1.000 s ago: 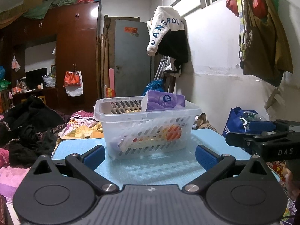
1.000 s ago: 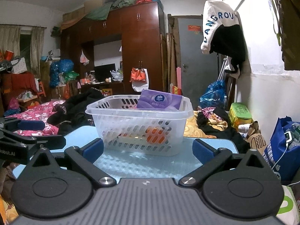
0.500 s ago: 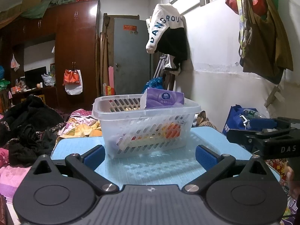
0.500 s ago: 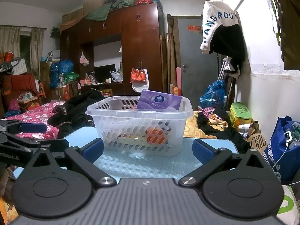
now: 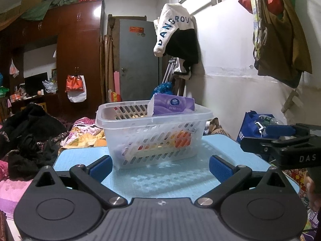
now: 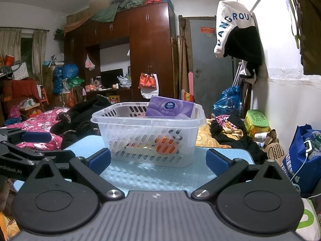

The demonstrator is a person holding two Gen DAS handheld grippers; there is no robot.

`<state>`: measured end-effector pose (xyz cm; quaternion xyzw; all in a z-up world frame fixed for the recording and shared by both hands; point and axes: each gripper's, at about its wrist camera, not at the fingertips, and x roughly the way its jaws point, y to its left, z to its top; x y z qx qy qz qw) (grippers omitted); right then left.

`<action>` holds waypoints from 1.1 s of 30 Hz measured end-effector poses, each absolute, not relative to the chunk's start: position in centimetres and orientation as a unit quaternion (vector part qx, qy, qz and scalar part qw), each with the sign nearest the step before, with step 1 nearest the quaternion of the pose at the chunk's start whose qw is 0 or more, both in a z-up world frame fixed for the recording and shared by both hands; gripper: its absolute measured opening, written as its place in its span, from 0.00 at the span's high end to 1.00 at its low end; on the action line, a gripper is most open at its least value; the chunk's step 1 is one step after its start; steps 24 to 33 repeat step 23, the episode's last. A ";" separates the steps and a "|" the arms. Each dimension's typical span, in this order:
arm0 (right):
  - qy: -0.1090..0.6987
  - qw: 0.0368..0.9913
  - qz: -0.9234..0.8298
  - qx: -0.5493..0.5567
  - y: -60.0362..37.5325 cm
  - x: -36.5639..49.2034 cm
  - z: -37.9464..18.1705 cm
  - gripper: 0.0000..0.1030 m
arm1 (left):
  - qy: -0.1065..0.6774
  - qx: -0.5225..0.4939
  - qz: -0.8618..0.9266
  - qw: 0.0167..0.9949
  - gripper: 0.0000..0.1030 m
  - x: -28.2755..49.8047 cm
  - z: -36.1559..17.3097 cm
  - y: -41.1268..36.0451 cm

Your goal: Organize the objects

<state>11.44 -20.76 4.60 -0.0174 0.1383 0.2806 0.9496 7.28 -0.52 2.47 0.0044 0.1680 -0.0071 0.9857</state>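
Note:
A clear slotted plastic basket (image 5: 154,138) (image 6: 148,138) stands on a light blue table (image 5: 170,178) (image 6: 152,176). A purple tissue pack (image 5: 173,105) (image 6: 170,107) sticks up from its right side, and orange and yellow items (image 5: 180,138) (image 6: 164,144) show through the slots. My left gripper (image 5: 159,165) is open and empty, just in front of the basket. My right gripper (image 6: 158,161) is open and empty, also in front of it. Each gripper shows at the edge of the other's view.
A bed with piled dark clothes (image 5: 28,132) lies left of the table. A blue bag (image 6: 301,160) stands on the floor to the right. Clothes hang on the right wall (image 5: 176,34). A wardrobe (image 6: 148,56) and a grey door (image 5: 138,60) stand behind.
Both grippers have drifted slightly, so the basket sits a little higher in each view. Both stay open and empty.

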 end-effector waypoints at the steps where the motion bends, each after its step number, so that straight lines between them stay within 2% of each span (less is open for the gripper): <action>1: 0.139 0.949 0.281 -0.017 -20.8 11.4 4.6 0.00 | 0.168 0.005 -0.007 0.986 0.00 7.3 2.5 -0.5; 33: 0.142 0.949 0.280 -0.017 -20.7 11.4 4.1 0.00 | 0.166 -0.001 -0.008 0.986 0.00 7.7 2.0 -0.8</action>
